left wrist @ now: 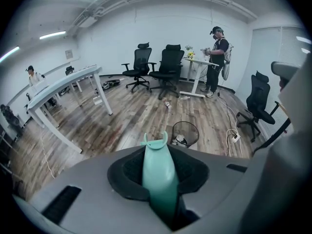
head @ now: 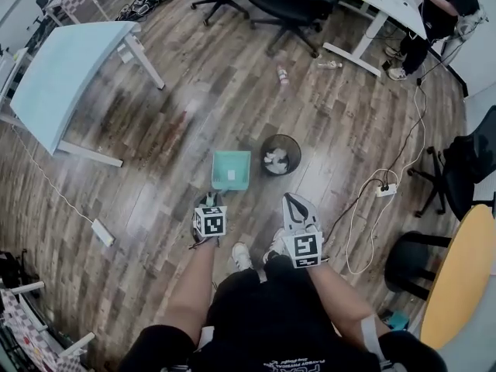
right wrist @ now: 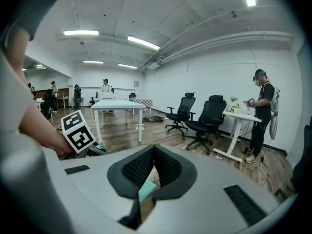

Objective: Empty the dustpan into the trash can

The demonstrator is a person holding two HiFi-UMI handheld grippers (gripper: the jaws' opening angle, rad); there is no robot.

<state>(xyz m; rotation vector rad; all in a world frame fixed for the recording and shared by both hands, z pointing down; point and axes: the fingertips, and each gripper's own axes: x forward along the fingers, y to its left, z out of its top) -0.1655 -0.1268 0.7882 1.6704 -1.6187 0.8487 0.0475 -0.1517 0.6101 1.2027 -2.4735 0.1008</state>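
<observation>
Gripping: the left gripper (head: 209,204) is clamped narrow on the teal plastic handle (left wrist: 158,172) of the dustpan. The handle runs out between its jaws toward the trash can.
Dustpan: the teal, square-mouthed plastic dustpan (head: 231,169) sits low just beside the trash can, on the can's left in the head view. It is not over the can's opening. Whether it touches the wooden plank floor (head: 194,107) cannot be told, and what it carries is too small to make out.
Trash can: the round black wire-mesh trash can (head: 264,147) stands upright, with crumpled white paper (head: 275,159) already inside.
Right gripper: the right gripper (right wrist: 154,165) has its jaws closed together with nothing between them. It hangs on the person's side of the trash can, apart from it.
Step in hand: the dustpan appears to have been brought up alongside the trash can; the tipping itself is not yet done.
Next move: the dustpan's open front edge needs to go up and across the trash can's rim. The left gripper then has to tilt the dustpan so that edge points down inside the can and the load slides in, not onto the floor beside the can.
</observation>
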